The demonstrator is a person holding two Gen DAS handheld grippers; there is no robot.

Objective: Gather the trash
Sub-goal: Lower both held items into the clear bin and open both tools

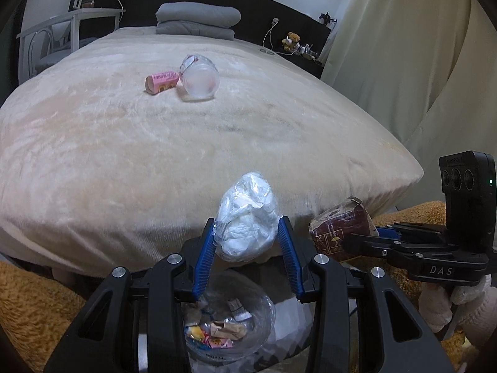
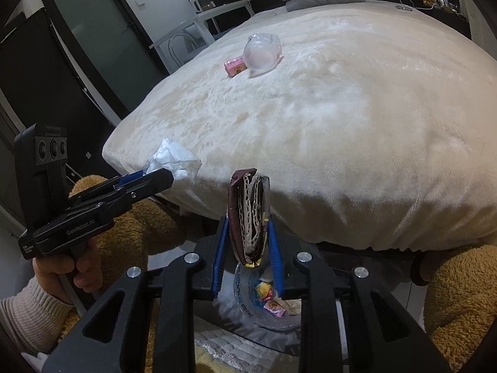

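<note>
The left tool (image 1: 247, 242) is clenched on a crumpled wad of clear plastic wrap with white tissue (image 1: 247, 217) inside, seen at lower centre of the left wrist view; the blue pads press its lower half from both sides. The right tool (image 2: 248, 248) is clamped tight on a flattened brown carton (image 2: 248, 214), its corrugated edge showing, low in the middle of the right wrist view. Both pieces hang directly above a clear plastic bin bag (image 1: 264, 317) at the bottom of each frame, which already holds sweet wrappers and scraps.

The wad looks feather-light, soft and springy, and its film is probably slick, so a grip across its thickest part suits it. The carton looks light too, stiff along its folds but easily crushed flat; pinching its broad faces seems sound.

Upper centre, on the cream bed cover (image 1: 93, 155), a pink carton (image 1: 161, 82) lies touching a toppled clear plastic cup (image 1: 200, 77). The cup would likely dent and slip; its rim seems the better hold.
</note>
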